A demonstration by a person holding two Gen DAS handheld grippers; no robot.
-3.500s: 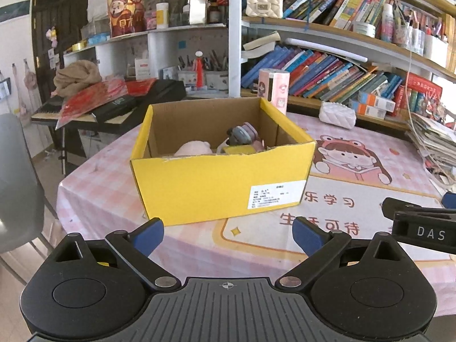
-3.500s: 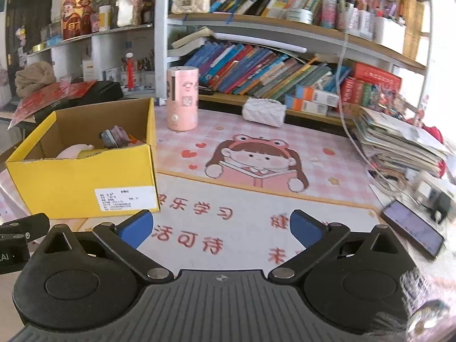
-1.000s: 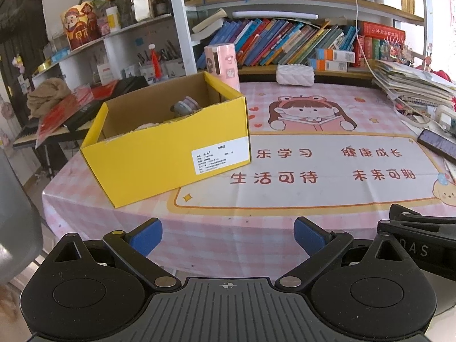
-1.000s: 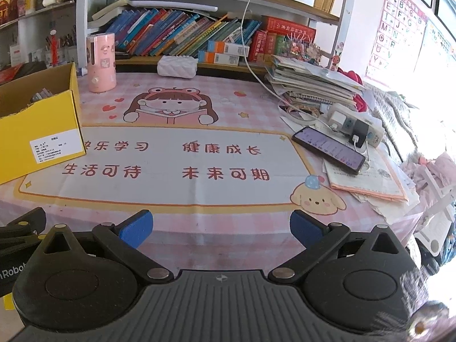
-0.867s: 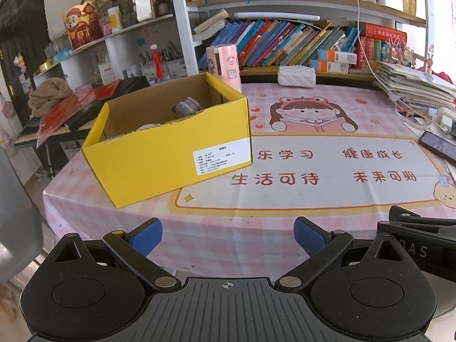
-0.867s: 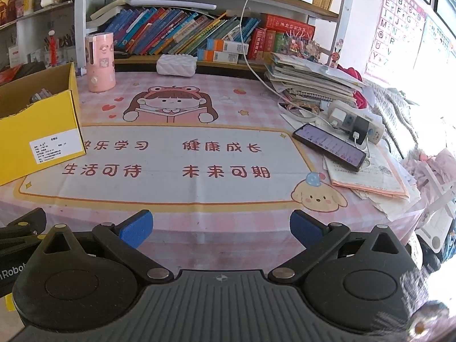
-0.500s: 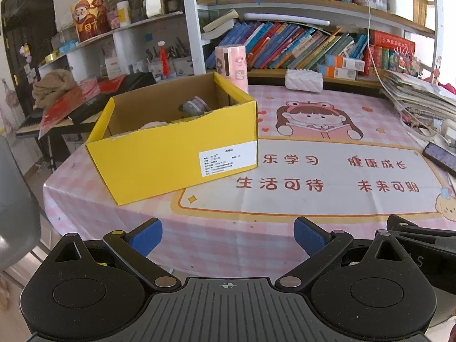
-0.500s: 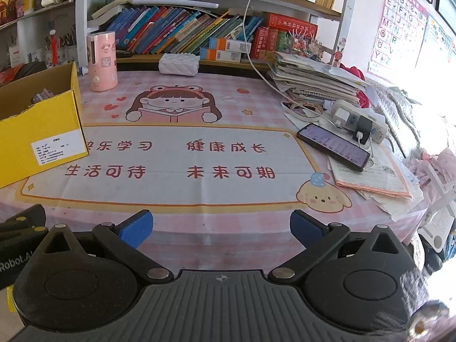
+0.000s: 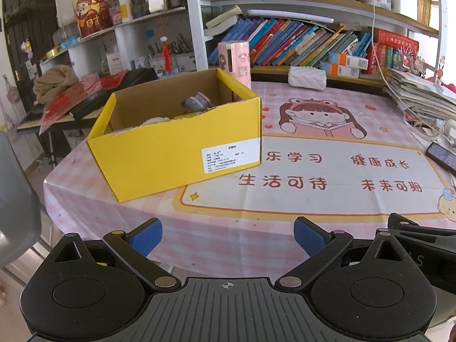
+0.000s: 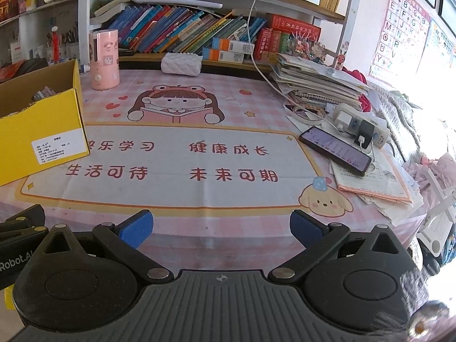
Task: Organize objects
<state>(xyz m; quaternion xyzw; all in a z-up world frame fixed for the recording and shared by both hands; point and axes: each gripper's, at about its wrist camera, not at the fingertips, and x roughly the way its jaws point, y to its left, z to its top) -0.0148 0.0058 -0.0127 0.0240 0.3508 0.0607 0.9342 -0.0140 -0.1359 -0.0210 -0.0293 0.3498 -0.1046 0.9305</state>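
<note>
Both grippers backed off from the yellow box (image 9: pixel 173 154) at frame left. Left gripper (image 9: pixel 228 235) and right gripper (image 10: pixel 221 228) hang wide open, empty, probably since everything's boxed.

Bright daylight, sharp centre, bent edges.
Sun floods in from the right, bleaching the far right of the right wrist view to white glare; the yellow cardboard box (image 9: pixel 176 154) casts only a soft shadow on the pink checked worktop (image 10: pixel 228 222), and the wooden bookshelves (image 9: pixel 313 2) bow at the fisheye rim.
</note>
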